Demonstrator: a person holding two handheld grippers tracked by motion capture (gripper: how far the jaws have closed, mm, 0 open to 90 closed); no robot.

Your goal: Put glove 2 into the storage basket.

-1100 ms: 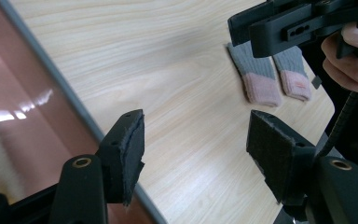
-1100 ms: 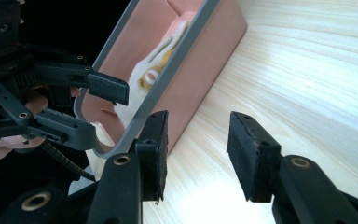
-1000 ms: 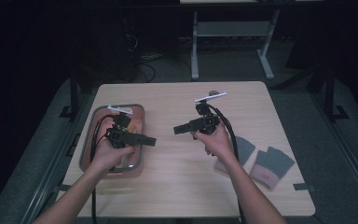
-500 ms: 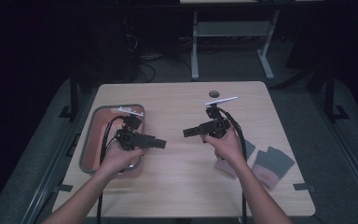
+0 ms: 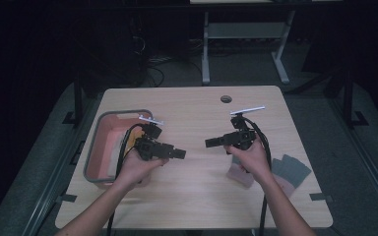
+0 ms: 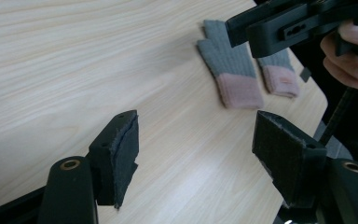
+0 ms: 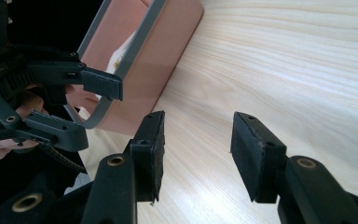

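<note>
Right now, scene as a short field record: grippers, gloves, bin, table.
left gripper: open, nothing between its fingers, beside the bin
right gripper: open, nothing held, pointing at the left gripper
gloves: two, grey with pink cuffs, flat near the table's right edge
bin: pink, grey rim, on the table's left side
table: light wood

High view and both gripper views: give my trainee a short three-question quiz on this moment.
1. True or false: the left gripper holds a glove.
2. Which side of the pale wooden table bears the pink plastic bin with a grey rim? A person's left; B person's right; C far edge.
3. How many grey knitted gloves with pink cuffs lie near the right gripper?

Key: 1 false, its jaws are open and nothing is between them. 2 A. 3 two, flat on the table, side by side.
</note>
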